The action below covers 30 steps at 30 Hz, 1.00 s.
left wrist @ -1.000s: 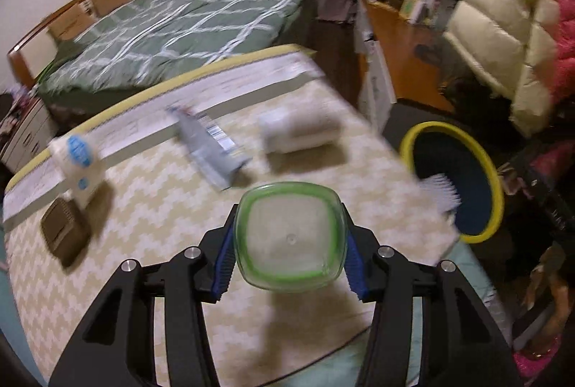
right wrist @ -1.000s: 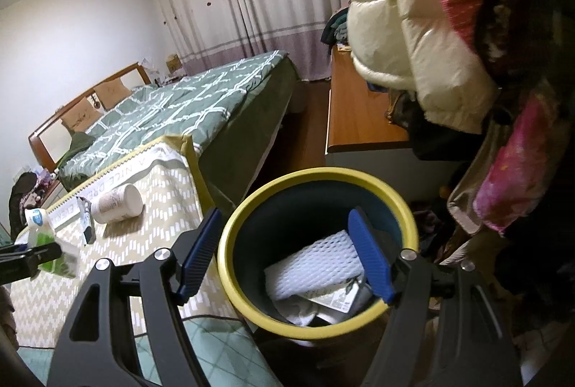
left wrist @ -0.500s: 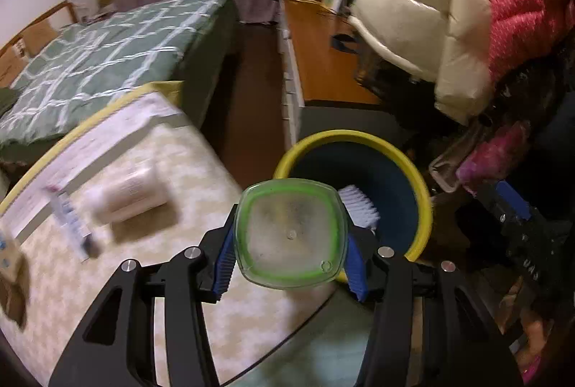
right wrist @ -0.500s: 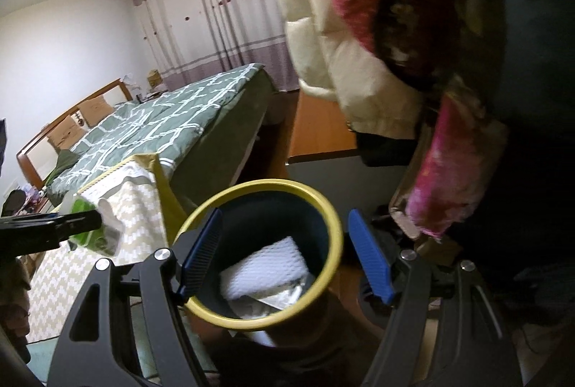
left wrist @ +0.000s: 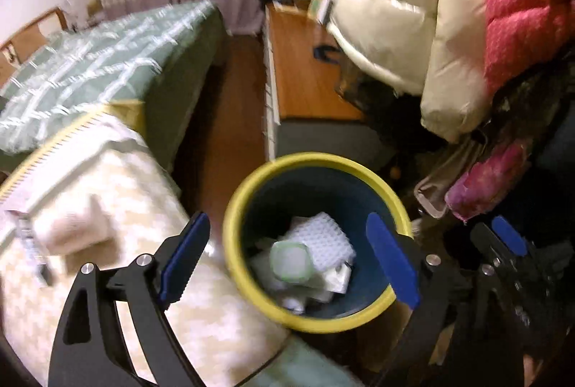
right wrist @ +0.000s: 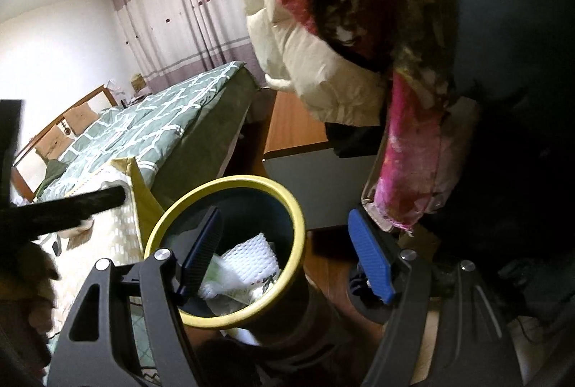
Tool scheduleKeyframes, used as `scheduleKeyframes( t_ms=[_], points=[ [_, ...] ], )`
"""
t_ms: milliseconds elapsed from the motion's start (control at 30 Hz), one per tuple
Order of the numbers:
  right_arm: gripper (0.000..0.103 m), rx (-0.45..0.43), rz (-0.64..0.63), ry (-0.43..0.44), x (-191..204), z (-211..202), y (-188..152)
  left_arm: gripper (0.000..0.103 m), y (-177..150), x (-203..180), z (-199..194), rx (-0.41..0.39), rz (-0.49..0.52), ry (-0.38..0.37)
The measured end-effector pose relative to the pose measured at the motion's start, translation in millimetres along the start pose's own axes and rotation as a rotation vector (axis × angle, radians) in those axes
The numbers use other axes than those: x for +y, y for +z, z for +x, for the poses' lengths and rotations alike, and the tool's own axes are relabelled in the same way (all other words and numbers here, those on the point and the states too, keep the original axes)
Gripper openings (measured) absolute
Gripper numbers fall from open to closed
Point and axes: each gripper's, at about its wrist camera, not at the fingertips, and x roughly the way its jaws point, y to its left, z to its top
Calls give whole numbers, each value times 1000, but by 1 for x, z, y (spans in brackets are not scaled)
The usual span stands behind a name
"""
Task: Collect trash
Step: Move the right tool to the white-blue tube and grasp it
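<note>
A clear plastic cup with a green rim point(left wrist: 289, 261) lies inside the dark blue bin with a yellow rim point(left wrist: 312, 160), on white foam netting point(left wrist: 321, 236) and other scraps. My left gripper point(left wrist: 287, 243) hovers above the bin, its jaws opening with nothing pressed between them. In the right wrist view the bin point(right wrist: 251, 180) stands just ahead, and my right gripper point(right wrist: 285, 239) is open and empty over its near right side. The right gripper's blue pad point(left wrist: 506, 236) also shows at the left wrist view's right edge.
A table with a cream zigzag cloth point(left wrist: 107, 279) stands left of the bin, with a blurred paper cup point(left wrist: 72, 229) lying on it. Puffy cream and pink jackets point(left wrist: 431, 27) hang close on the right. A green-quilted bed point(left wrist: 107, 63) and a wooden cabinet point(left wrist: 305, 81) lie beyond.
My left gripper swung right from the table to over the bin, opened and let go of the green-rimmed cup, which now lies in the bin. The right gripper shifted slightly right.
</note>
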Motion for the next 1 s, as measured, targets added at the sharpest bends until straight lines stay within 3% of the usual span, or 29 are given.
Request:
scheduleKeyframes(
  t_ms=[167,367,767,1000],
  points=[
    [69,15,-52,55,35,2,-2,98,-31,60,-78,-138,-64,109],
    [69,39,-135,138,93,1,-7,98,-95,145,-147,-213,-179,301],
    [69,93,-349,332,236,2,-28,98,-203,287,-211,-234,-391,557],
    [69,166,-501,466,326,14,-45,98,-231,320,-225,-258,-499,577]
  ],
)
